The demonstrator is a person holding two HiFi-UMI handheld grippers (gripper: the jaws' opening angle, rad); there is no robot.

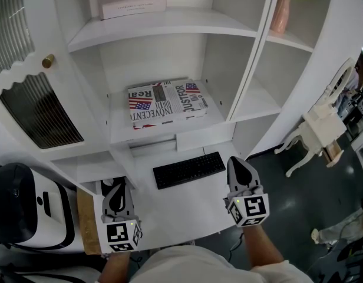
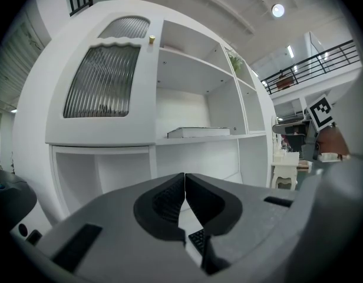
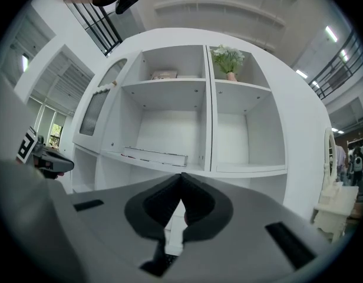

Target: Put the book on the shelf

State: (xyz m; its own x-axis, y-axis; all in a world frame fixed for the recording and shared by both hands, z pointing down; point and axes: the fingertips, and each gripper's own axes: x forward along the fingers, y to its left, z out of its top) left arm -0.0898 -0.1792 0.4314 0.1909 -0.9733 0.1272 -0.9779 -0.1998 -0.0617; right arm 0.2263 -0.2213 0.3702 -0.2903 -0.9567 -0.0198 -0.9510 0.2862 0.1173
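White shelving (image 1: 240,69) fills the head view; the book (image 1: 167,103) lies flat on its middle shelf (image 1: 119,130), with the left gripper (image 1: 118,198) and right gripper (image 1: 240,173) low over the surface (image 1: 181,211), near a keyboard (image 1: 189,170). Left gripper view: fingers (image 2: 167,202) closed, empty. Right gripper view: fingers (image 3: 161,205) closed, empty

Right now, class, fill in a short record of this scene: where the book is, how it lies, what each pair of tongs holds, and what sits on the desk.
book: lying flat, cover up
location: middle shelf of the white unit
left tongs: shut, empty, low over the desk
right tongs: shut, empty, apart from the book
on desk: black keyboard
task status: book is on the shelf
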